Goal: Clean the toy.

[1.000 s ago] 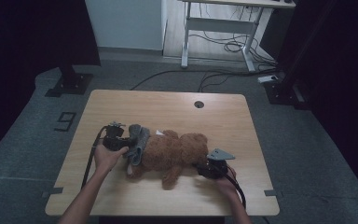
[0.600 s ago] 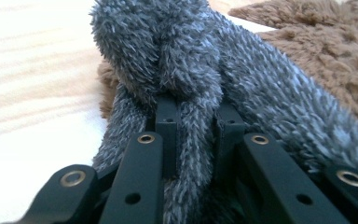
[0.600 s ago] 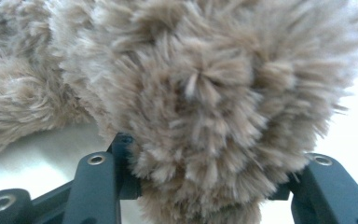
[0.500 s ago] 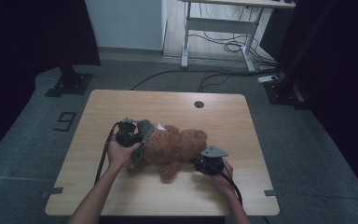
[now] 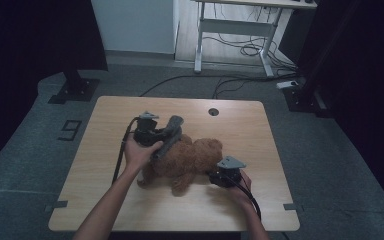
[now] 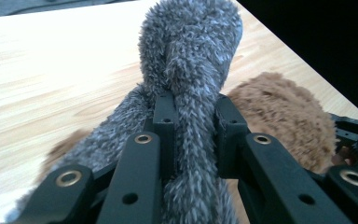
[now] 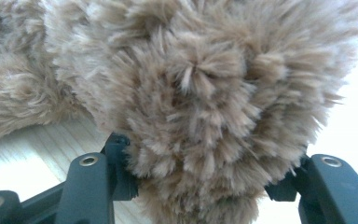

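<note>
A brown teddy bear (image 5: 185, 160) lies on the wooden table (image 5: 240, 130) near its middle. A grey fuzzy scarf (image 5: 172, 126) runs up from the bear's left side. My left gripper (image 5: 160, 137) is shut on this scarf, and the left gripper view has the grey scarf (image 6: 191, 56) pinched between the jaws of my left gripper (image 6: 193, 116), with the brown bear (image 6: 279, 116) behind. At the bear's right side my right gripper (image 5: 214, 175) has its jaws around a thick tuft of the bear (image 7: 205, 93), which fills the gap of the right gripper (image 7: 200, 177).
The table has a round cable hole (image 5: 213, 111) at its far edge. A white desk frame (image 5: 235, 30) with cables stands on the floor behind. Black stand bases sit at the far left (image 5: 75, 90) and far right (image 5: 300, 95).
My left gripper has moved away from the person and to the right, carrying the grey scarf over the bear. The right gripper has barely shifted.
</note>
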